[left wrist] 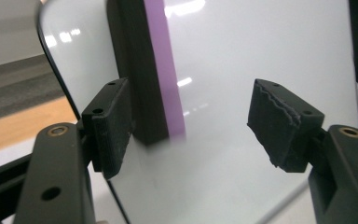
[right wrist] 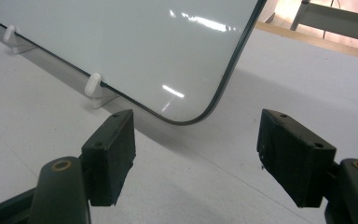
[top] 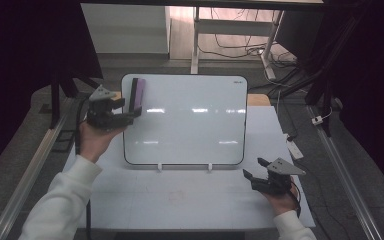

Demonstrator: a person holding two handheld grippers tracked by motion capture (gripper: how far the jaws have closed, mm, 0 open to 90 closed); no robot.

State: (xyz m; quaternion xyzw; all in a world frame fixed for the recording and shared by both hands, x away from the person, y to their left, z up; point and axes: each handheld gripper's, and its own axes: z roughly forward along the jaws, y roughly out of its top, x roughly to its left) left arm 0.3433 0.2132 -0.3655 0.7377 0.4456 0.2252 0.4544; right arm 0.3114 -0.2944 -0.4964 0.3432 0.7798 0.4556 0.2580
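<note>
A white whiteboard [top: 185,120] with a dark rim is seen propped upright on two small white feet [top: 160,167] on a white table [top: 180,200]. A black and purple eraser [top: 137,95] is stuck upright on the board's face near its upper left corner. The left gripper [top: 130,114] is held raised at the board's left edge, just below the eraser; in the left gripper view its jaws are spread wide, and the eraser [left wrist: 151,70] is seen beyond and between them, its lower end close beside the left-hand pad [left wrist: 112,126]; whether pad and eraser touch cannot be told. The eraser's top is cut off by the frame there. The right gripper [top: 255,170] is held low over the table near the board's lower right corner, its jaws likewise apart and empty; in the right gripper view the rounded corner of the whiteboard [right wrist: 121,46] and one foot [right wrist: 93,86] are seen ahead. The small print at the board's top right corner is too small to be read.
</note>
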